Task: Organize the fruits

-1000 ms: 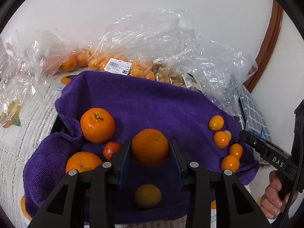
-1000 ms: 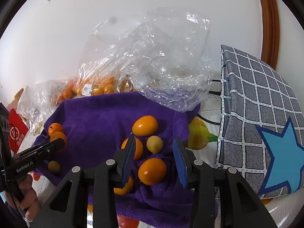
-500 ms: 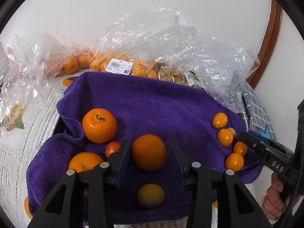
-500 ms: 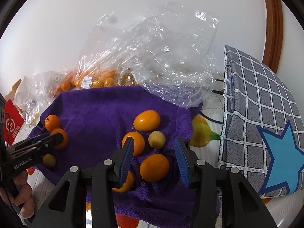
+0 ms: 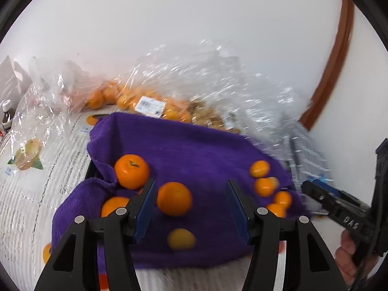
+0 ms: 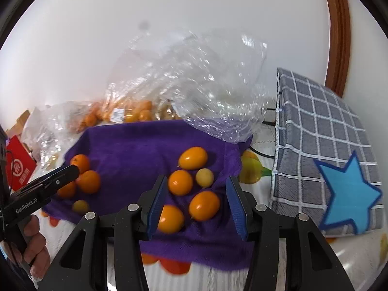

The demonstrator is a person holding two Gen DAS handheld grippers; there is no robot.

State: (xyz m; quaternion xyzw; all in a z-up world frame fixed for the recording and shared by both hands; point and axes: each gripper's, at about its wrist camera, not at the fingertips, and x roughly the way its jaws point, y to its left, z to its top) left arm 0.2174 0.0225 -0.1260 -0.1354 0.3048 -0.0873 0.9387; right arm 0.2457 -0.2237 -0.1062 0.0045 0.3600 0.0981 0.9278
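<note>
The left hand-held gripper (image 5: 190,209) is opening, pads clear of the orange (image 5: 174,202) lying on the purple towel (image 5: 184,150) near its left pad. The right hand-held gripper (image 6: 197,208) is opening too, over kumquats (image 6: 204,205) at the towel's 4 o'clock. Round, firm, apt to roll: take each across its middle. Bagged fruit (image 5: 145,100) at 12 o'clock is blurred; the worktop under the towel is hidden.

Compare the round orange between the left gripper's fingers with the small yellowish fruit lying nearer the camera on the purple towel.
The round orange is clearly larger; the yellowish fruit is small. The orange is deep orange, the other paler and yellower. The orange lies farther from the camera, the yellowish fruit closer. Both rest loose on the purple towel, untouched.
</note>
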